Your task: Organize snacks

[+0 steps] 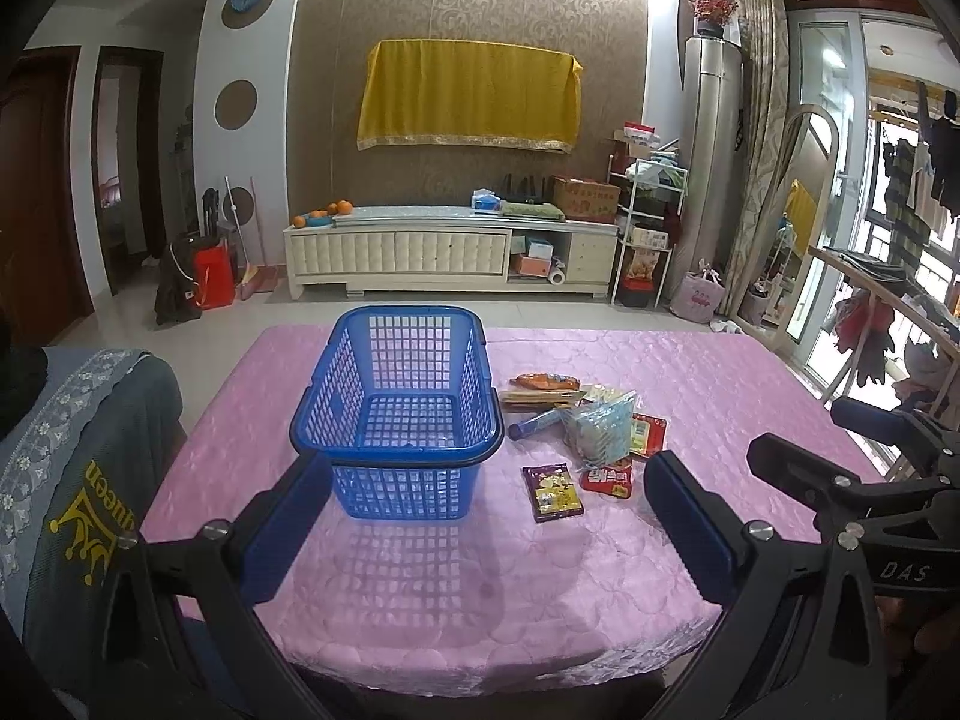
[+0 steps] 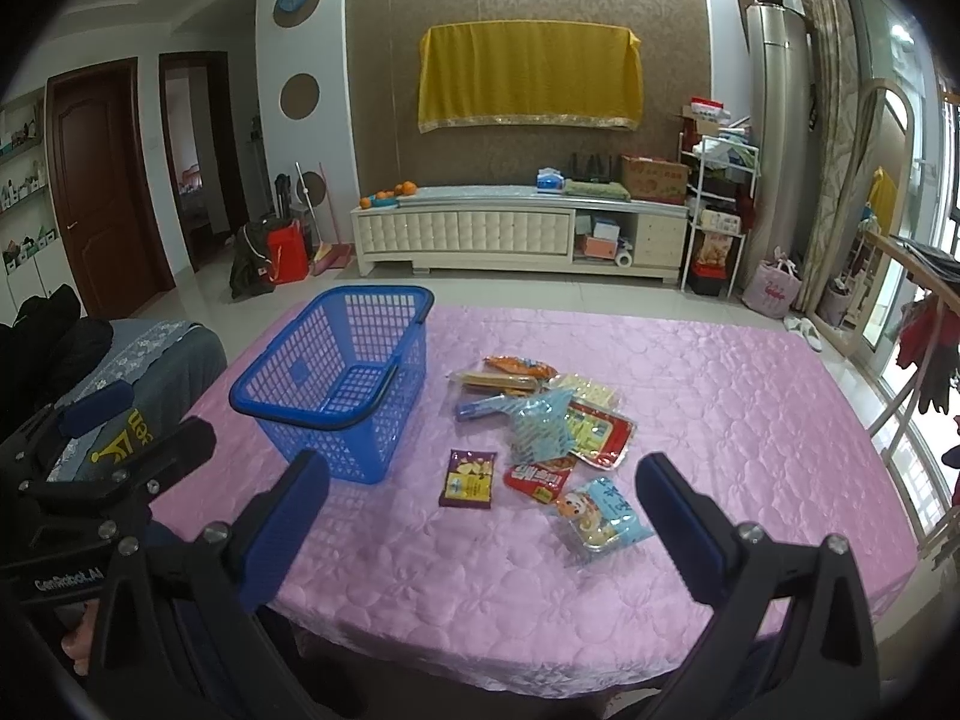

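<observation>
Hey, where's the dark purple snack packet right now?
The dark purple snack packet lies flat on the pink tablecloth, just right of the blue basket and left of the red packet, seen in both wrist views.

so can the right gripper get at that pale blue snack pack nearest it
Probably yes: the right gripper is open, and the pale blue pack lies flat on the pink tablecloth just ahead with nothing in between.
</observation>
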